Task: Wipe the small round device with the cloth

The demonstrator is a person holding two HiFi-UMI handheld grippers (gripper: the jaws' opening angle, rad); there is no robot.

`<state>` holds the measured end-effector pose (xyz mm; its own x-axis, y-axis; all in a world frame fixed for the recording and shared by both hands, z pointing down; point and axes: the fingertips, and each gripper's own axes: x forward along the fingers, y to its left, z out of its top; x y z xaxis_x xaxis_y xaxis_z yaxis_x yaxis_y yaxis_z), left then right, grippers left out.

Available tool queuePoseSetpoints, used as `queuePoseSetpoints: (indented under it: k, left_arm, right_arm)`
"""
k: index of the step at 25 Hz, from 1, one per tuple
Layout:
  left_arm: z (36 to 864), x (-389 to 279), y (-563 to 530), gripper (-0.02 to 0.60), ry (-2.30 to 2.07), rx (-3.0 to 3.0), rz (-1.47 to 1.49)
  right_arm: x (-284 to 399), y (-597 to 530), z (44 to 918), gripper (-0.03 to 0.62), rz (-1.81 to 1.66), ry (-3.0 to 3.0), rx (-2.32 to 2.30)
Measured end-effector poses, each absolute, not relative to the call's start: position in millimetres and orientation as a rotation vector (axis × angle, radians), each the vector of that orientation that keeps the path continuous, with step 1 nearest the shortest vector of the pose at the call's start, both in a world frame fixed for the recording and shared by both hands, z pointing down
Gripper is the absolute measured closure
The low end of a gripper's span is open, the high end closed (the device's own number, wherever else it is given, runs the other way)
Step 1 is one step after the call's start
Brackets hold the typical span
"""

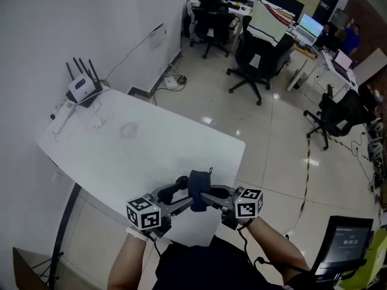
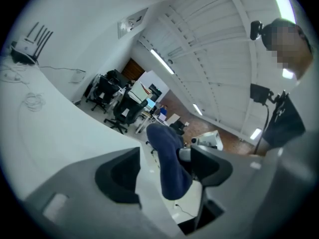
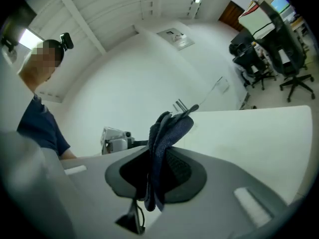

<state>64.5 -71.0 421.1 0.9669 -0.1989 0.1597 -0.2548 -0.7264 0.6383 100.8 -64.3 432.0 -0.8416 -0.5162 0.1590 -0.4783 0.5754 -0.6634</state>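
Note:
A dark blue cloth (image 1: 198,186) hangs above the near edge of the white table (image 1: 181,144). My right gripper (image 1: 204,197) is shut on it. In the right gripper view the cloth (image 3: 167,128) is folded and pinched between the dark pads, its top sticking up past the right gripper (image 3: 154,176). My left gripper (image 1: 183,193) faces the right one, open wide. In its own view the cloth (image 2: 167,158) dangles inside the left gripper (image 2: 167,176), and a wide gap shows beside the left-hand pad. A small pale round thing (image 1: 128,128), hard to make out, lies mid-table.
A white router (image 1: 83,89) with black antennas stands at the table's far left corner, with thin cables (image 1: 97,122) beside it. Black office chairs (image 1: 257,59) and desks with monitors fill the floor beyond. A screen (image 1: 347,243) stands at the lower right.

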Motion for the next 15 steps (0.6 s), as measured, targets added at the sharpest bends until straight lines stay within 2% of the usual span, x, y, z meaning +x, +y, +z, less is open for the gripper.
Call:
queuePoseSetpoints:
  k: [8, 15]
  left_arm:
    - [391.8, 85.4, -63.5, 0.256, -0.156, 2.433, -0.025]
    - [405.3, 56.7, -62.0, 0.256, -0.201, 2.377, -0.043]
  right_arm:
    - [99.5, -70.8, 389.4, 0.52, -1.002, 2.862, -0.619]
    - [64.4, -64.2, 402.0, 0.52, -1.054, 2.904, -0.445]
